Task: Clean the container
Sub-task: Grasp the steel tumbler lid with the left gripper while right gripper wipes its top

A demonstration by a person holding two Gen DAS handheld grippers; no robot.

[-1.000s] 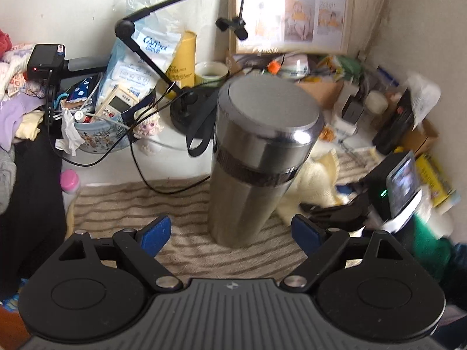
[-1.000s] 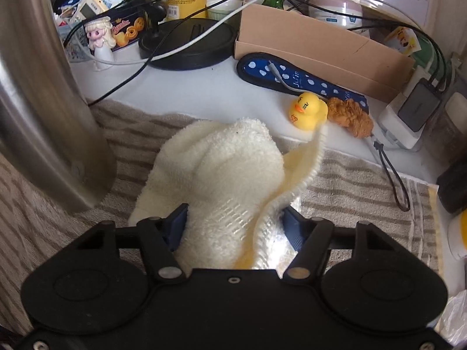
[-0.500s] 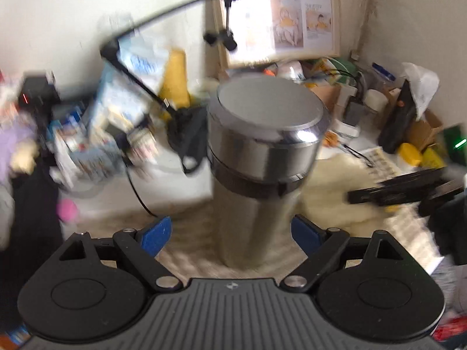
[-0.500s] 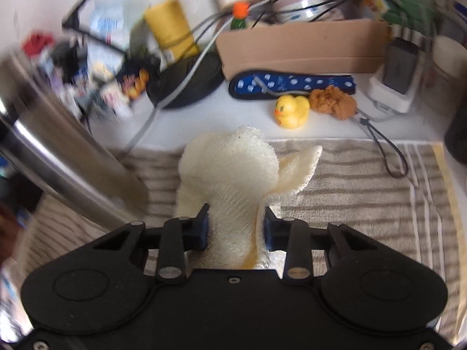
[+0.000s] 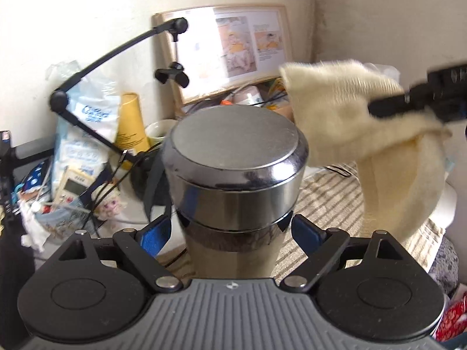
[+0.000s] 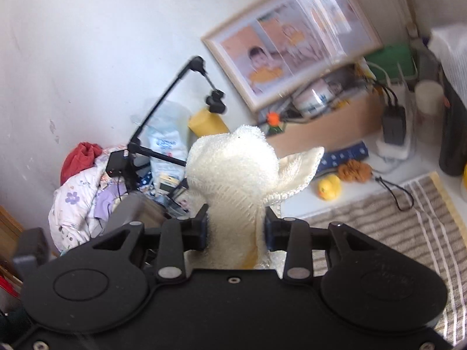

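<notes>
Left wrist view: cloth in the air, ready to wipe the flask.

The left gripper [image 5: 230, 230] stands wide around the tall, lidded stainless-steel container [image 5: 236, 175] on the striped mat [image 5: 329, 201], pads apart from it. The right gripper [image 6: 235, 230] is clamped on the cream towelling cloth [image 6: 233, 172]. Next, I'd judge: steady the container, wipe. No writing reads clearly.

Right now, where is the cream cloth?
The cream cloth is clamped in the right gripper; in the left wrist view it hangs in the air right of the steel container.
</notes>
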